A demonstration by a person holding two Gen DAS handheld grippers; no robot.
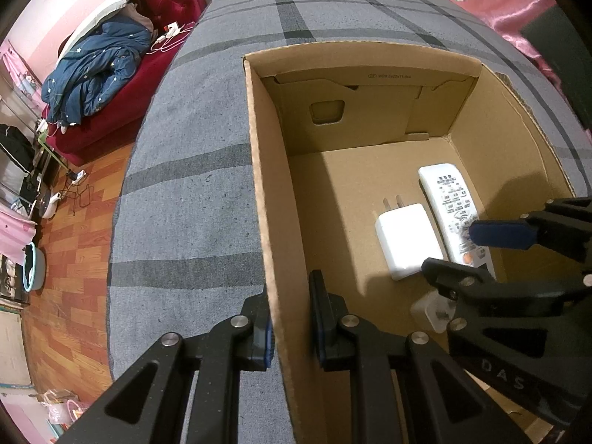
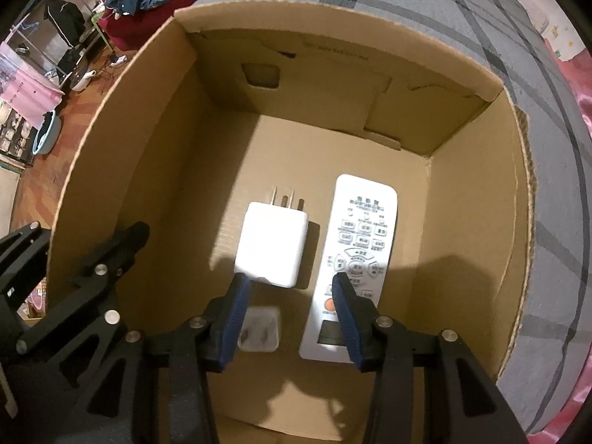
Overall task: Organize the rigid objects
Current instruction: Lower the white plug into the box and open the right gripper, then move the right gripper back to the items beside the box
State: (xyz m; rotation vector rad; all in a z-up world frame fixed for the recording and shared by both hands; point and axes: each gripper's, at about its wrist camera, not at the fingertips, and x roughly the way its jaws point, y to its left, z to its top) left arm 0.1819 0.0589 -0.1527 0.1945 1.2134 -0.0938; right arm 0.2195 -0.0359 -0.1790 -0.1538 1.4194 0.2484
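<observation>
Plaid bedspread (image 1: 192, 192), left tongs (image 1: 292, 325) gripping cardboard box (image 1: 259, 170) wall

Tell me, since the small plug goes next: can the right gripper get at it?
Probably yes. The right gripper hangs open over the small plug, which lies on the box floor between charger and remote, nothing covering it.

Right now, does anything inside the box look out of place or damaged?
Nothing looks damaged. In the cardboard box, the white charger, the remote and a small clear plug cover lie flat and apart, roughly in line with the box.
</observation>
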